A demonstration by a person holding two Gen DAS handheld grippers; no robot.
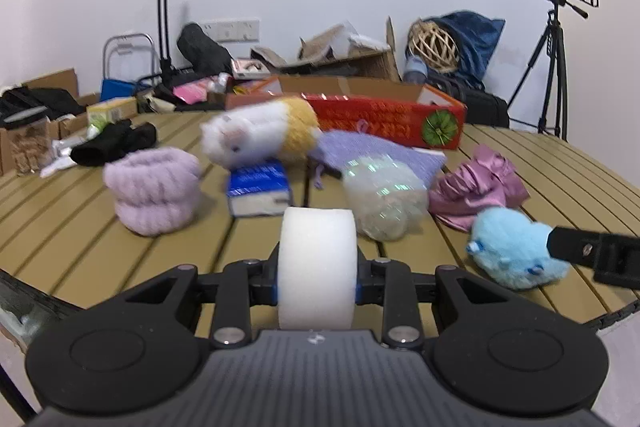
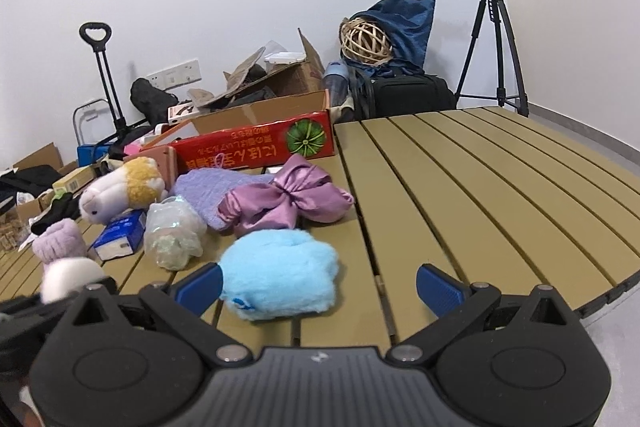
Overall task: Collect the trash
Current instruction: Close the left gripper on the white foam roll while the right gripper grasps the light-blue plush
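My left gripper (image 1: pixel 316 273) is shut on a white foam roll (image 1: pixel 316 259), held just above the slatted table (image 1: pixel 80 247). The same roll shows blurred at the left of the right wrist view (image 2: pixel 68 277). A crumpled clear plastic bag (image 1: pixel 384 195) (image 2: pixel 172 231) lies just beyond it. My right gripper (image 2: pixel 318 285) stands open, its blue pads (image 2: pixel 200 285) on either side of a light blue plush (image 2: pixel 280 275) (image 1: pixel 516 247) without pressing on it. One of the right gripper's fingers (image 1: pixel 580 247) enters the left wrist view beside that plush.
On the table lie a lilac fluffy roll (image 1: pixel 154 191), a blue tissue pack (image 1: pixel 258 187), a white and yellow plush (image 1: pixel 260 133), a purple knit pouch (image 1: pixel 380 151), a pink satin bundle (image 2: pixel 288 201), black cloth (image 1: pixel 114 143) and a red box (image 1: pixel 388 121). Bare slats (image 2: pixel 480 187) stretch right. A tripod (image 2: pixel 496 27) stands behind.
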